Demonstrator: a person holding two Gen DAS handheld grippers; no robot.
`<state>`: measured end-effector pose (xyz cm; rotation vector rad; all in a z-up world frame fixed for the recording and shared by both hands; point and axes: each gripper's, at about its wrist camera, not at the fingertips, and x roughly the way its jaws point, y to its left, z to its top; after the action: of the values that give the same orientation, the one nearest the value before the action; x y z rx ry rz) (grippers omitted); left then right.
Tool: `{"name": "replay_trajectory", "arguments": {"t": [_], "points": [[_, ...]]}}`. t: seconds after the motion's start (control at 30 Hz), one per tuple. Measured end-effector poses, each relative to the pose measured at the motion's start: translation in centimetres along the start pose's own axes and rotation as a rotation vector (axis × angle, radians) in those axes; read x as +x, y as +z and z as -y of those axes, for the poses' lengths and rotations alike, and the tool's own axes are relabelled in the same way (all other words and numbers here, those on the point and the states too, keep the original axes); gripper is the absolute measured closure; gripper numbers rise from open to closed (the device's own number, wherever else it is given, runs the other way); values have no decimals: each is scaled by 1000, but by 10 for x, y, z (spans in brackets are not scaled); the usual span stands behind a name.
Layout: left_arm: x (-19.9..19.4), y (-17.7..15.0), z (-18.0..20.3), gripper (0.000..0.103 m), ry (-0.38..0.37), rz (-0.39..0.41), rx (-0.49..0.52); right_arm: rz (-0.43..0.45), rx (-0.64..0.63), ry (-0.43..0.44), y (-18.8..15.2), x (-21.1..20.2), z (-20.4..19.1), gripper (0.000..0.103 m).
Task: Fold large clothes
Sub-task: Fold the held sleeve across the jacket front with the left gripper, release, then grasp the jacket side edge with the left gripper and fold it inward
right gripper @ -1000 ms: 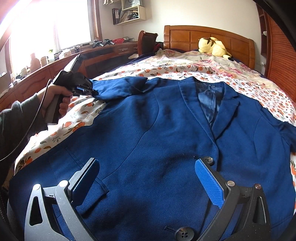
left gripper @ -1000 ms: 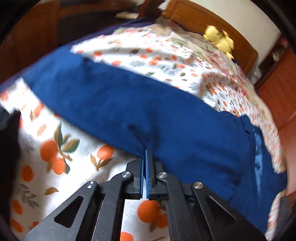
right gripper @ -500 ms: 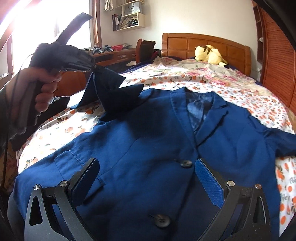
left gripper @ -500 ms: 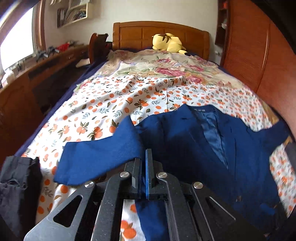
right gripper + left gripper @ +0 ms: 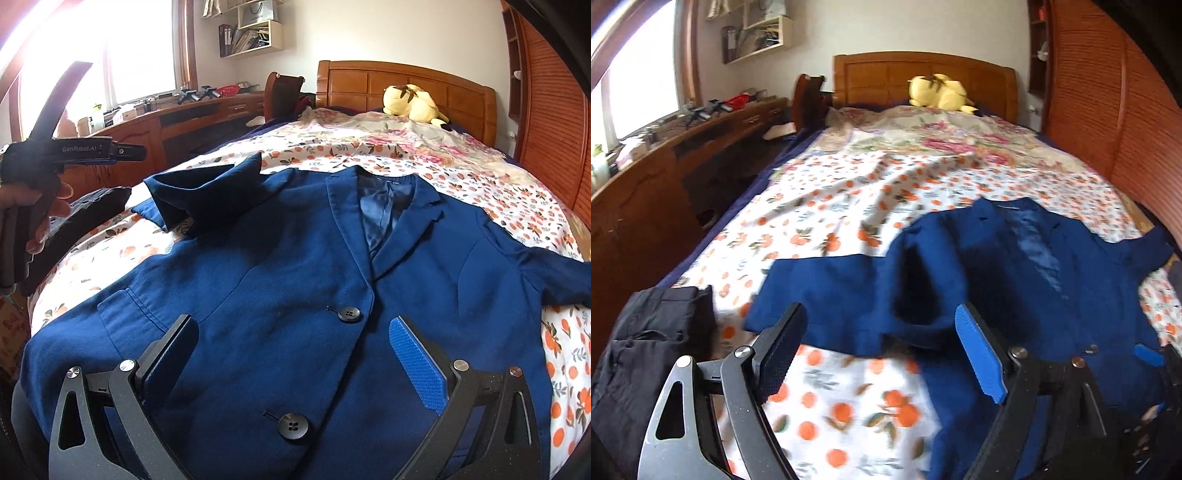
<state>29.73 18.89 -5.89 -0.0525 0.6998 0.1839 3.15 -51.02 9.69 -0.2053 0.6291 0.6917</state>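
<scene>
The navy blazer (image 5: 280,280) lies face up across the near end of the bed (image 5: 886,192), collar toward the headboard and hem at the foot edge, buttoned flat so that it can be folded inward from the sides. Its sleeve on the window side (image 5: 207,188) is doubled back in a loose bunch by the shoulder, near the bed's window-side edge. The left gripper (image 5: 882,354) hangs above that sleeve with its jaws opening and nothing between them. The right gripper (image 5: 291,354) hovers over the blazer's lower front by the 2 buttons (image 5: 349,314), jaws spread wide and empty, probably waiting to pin the cloth. The other sleeve (image 5: 554,273) stretches toward the wardrobe-side edge. No container shows; dark folded clothes (image 5: 653,350) sit at the bed's near window-side corner.
</scene>
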Motion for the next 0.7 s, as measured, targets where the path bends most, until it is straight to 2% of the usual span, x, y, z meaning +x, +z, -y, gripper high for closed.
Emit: {"name": "replay_trajectory", "arguments": {"t": [0.17,0.37,0.57,0.7], "points": [[39,-4,-43,20,67,-31,-57,0,-13,-3,-3,0,-2,0],[102,-17,-87,20,161,-123,-88,-16,-23,2,-3,5,-2,0],[137,-26,-107,20,181,-191,-122,-33,-35,8,-2,9,-3,0],[154,-31,-120,20,144,-248,-189,-35,-39,12,-2,8,-1,0]]}}
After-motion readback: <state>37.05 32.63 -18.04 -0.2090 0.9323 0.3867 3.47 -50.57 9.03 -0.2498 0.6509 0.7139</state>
